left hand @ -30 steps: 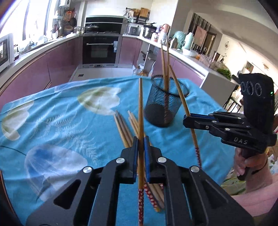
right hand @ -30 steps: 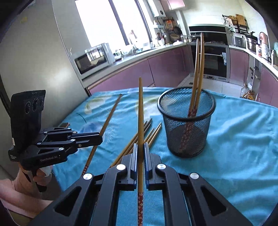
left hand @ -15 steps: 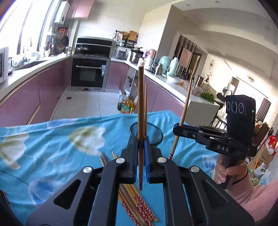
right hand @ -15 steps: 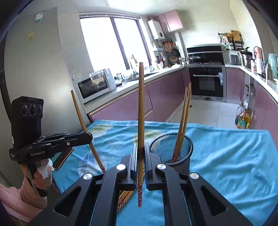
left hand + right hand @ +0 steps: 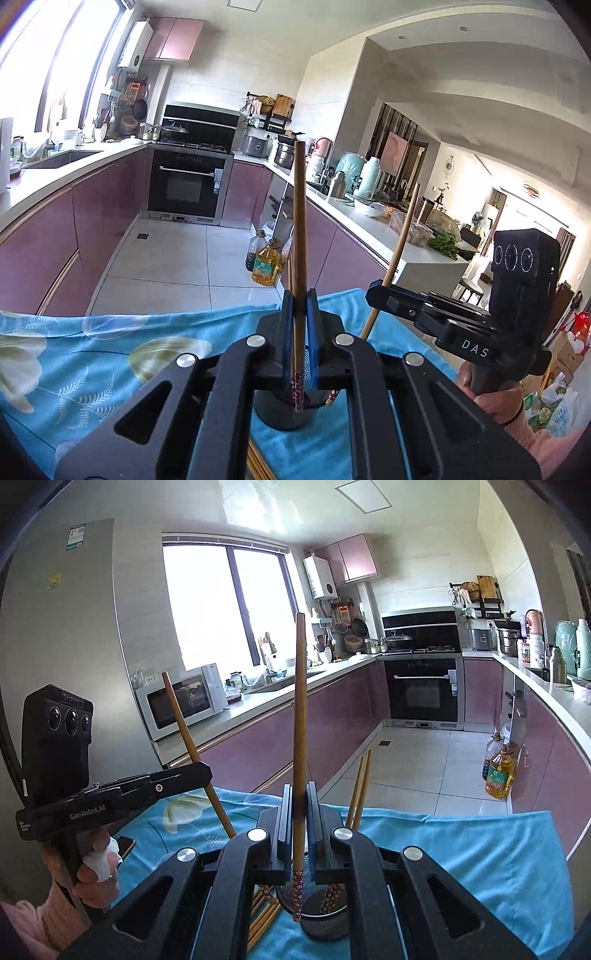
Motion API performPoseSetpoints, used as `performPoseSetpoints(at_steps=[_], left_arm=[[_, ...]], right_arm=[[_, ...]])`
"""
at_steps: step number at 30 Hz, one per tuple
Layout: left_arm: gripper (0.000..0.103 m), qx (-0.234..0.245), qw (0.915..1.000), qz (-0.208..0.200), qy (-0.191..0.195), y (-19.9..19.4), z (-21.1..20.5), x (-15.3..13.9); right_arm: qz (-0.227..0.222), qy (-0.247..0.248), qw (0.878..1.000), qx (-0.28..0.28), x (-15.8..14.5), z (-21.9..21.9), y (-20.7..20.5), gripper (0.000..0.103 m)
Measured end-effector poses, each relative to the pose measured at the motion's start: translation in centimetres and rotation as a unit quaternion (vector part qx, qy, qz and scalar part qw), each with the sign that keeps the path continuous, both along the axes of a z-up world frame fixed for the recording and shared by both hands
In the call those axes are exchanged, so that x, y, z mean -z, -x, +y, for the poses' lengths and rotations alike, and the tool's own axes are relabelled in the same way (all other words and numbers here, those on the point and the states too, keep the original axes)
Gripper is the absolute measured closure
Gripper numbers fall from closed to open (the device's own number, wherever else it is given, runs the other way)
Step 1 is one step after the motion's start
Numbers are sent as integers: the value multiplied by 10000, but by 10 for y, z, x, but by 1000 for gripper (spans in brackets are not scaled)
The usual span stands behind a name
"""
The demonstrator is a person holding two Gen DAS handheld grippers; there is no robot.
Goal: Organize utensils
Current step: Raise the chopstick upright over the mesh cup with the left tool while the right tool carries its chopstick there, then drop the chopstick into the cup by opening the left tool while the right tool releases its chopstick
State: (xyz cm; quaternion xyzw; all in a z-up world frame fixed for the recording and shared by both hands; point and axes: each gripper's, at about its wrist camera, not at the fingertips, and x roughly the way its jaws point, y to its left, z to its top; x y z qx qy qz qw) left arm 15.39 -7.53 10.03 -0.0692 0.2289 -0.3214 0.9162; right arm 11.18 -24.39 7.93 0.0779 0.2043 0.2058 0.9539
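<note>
My left gripper (image 5: 299, 306) is shut on a wooden chopstick (image 5: 300, 221) held upright, its red patterned end hanging over the black mesh cup (image 5: 284, 413) below. My right gripper (image 5: 298, 801) is shut on a second chopstick (image 5: 299, 701), also upright, with its patterned end above the mesh cup (image 5: 325, 923). Two chopsticks (image 5: 360, 790) stand in the cup. Each view shows the other gripper beside it: the right gripper (image 5: 376, 291) and the left gripper (image 5: 199, 771), each with its tilted stick. Several loose chopsticks (image 5: 262, 919) lie on the blue tablecloth (image 5: 461, 849) left of the cup.
The table's far edge drops to a tiled kitchen floor, where oil bottles (image 5: 498, 775) stand by the purple cabinets. A microwave (image 5: 181, 701) sits on the left counter. A dark flat object (image 5: 125, 845) lies near the table's left edge. A person's hand (image 5: 491, 398) grips each handle.
Both grippers have risen with their chopsticks and tilted up. The sticks' patterned ends left the table, and the cup has slid to the bottom of both views.
</note>
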Motion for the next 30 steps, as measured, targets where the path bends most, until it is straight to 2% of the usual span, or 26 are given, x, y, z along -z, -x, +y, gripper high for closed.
performPoseSetpoints(at_steps=[4,10,18,22,30], left_arm=[[95,-36,9999,76,-88,-12,-9,4],[95,17,10000,81,40,-21,-17,0],[95,-64,9994,154,-300,-28,-27,12],[95,-8,9995,260,-154,-35,-27,12],[95,82,9999,68,57,-37,-17,-8]], right_arm=[[31,-32,9999,94,3,-3,-12,97],[98,-77,9998,129,6,-2,-22,97],[467,192,9987,107,23,2,-28,97],[704,263,9971,93,36,3,-32,97],[874,232,9959,79,46,1,-34,97]])
